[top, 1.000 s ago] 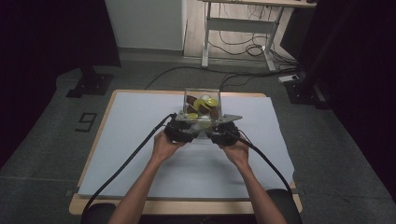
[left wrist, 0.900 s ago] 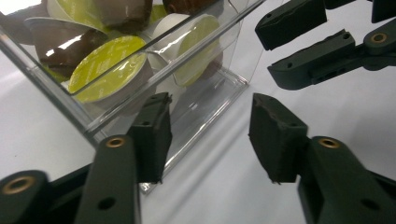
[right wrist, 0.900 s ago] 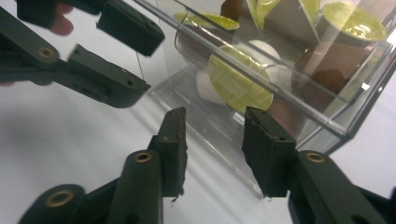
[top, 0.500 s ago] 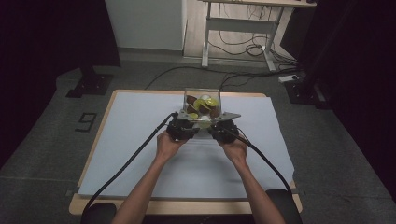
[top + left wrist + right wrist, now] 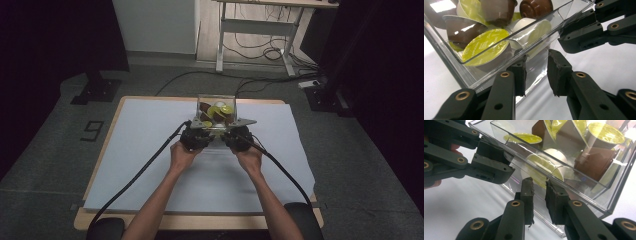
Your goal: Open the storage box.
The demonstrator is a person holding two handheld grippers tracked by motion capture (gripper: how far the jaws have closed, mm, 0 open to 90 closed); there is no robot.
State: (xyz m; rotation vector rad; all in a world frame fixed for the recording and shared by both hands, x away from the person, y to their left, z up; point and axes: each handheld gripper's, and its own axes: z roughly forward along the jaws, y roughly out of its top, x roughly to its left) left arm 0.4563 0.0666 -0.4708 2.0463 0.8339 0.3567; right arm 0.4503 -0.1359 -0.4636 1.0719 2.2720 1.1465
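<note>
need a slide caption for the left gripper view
Left gripper fingers pinch the near wall of a clear box of coffee capsules, with the right gripper alongside.

Clear plastic box point(image 5: 217, 102) of coffee capsules point(image 5: 485, 46), tilted, at table's far middle

The counter point(image 5: 140, 165) is bare at the left, right and bottom of the frame, so a hand can pass there. The clear box point(image 5: 217, 109) of cups point(image 5: 220, 111) sits at the top middle, blocking that way.
</note>
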